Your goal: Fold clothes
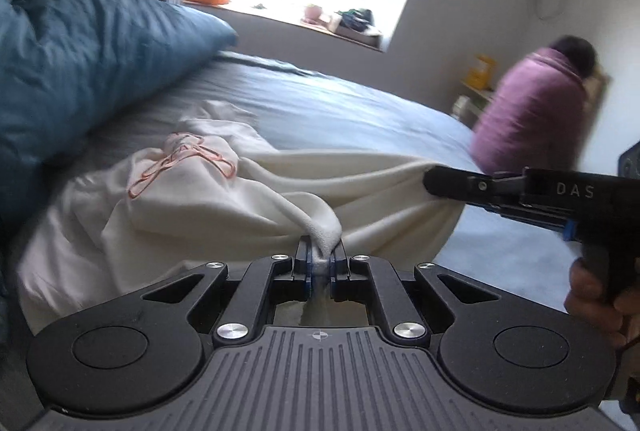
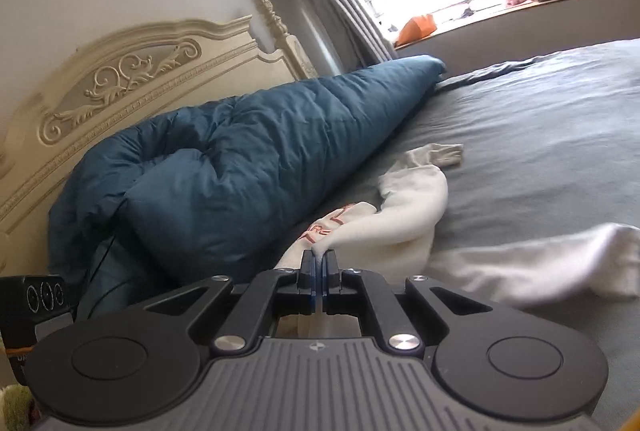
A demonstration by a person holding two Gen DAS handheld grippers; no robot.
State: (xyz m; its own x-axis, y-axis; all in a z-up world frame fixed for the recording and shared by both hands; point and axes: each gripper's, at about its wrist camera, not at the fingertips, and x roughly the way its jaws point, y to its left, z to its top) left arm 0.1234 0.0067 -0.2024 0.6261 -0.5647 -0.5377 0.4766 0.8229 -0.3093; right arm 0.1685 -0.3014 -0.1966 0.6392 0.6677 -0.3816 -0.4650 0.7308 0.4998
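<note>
The left gripper was clenched on a bunched fold of the white garment, the cloth pinched between its jaws. Just beyond and to the right, the right gripper gripped another edge of the same garment, a hand on its handle. In the right wrist view its jaws were closed on the fabric. The garment lay crumpled on the grey bedsheet, pink lettering showing. A blue duvet was heaped beside it, against the cream headboard. Farther off, a person in purple bent near the wall
</note>
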